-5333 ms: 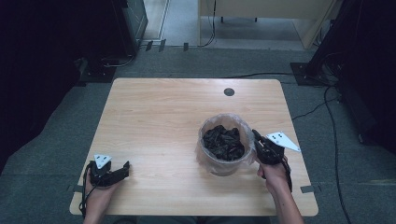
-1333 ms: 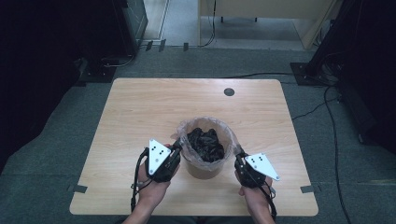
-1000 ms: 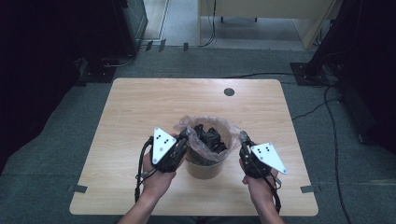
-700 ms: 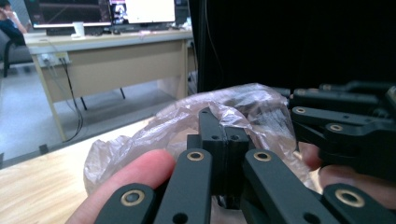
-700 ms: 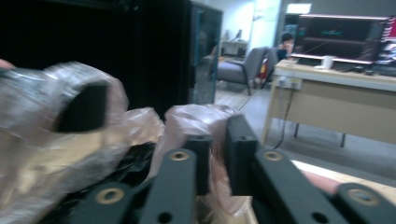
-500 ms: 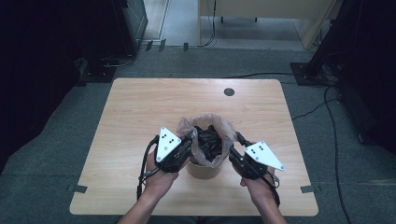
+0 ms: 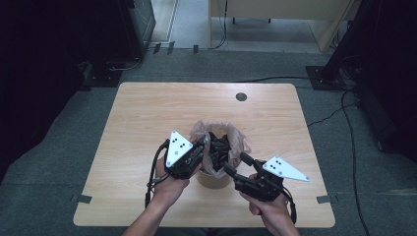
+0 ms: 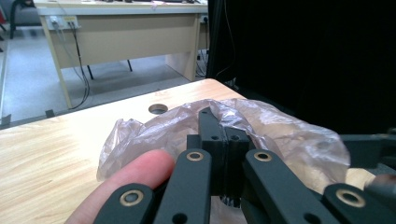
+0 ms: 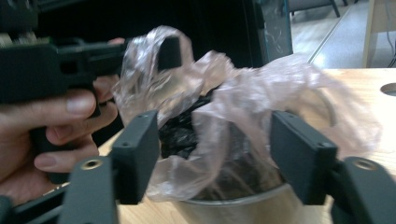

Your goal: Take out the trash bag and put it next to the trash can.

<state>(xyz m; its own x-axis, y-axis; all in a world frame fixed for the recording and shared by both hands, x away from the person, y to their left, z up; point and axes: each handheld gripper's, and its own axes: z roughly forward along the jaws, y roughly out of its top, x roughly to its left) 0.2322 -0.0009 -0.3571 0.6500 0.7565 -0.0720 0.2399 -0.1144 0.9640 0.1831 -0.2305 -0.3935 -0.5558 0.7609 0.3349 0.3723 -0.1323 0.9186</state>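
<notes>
Between grippers: bag [image 7: 220, 142]; left gripper [image 7: 196, 153] pinching rim.

Tables: one wooden table [image 7: 147, 128], with a single round cable hole [image 7: 241, 97] near its far edge.
Containers: one round bin [image 7: 214, 180] on the table.
Liners: one thin translucent plastic bag [image 7: 236, 140] lining the bin — rim gathered up, crumpled.
Contents: one dark heap [image 7: 219, 147] inside the bag; separate pieces too tangled to count.
Grippers: two — left gripper [image 7: 199, 149] and right gripper [image 7: 235, 164], each with two black jaws.
Grey three-cornered plates: two, one atop each gripper.
Hands: two — left hand [image 7: 167, 184], right hand [image 7: 268, 209].
Desks beyond the table: one pale desk [image 8: 126, 32].
</notes>
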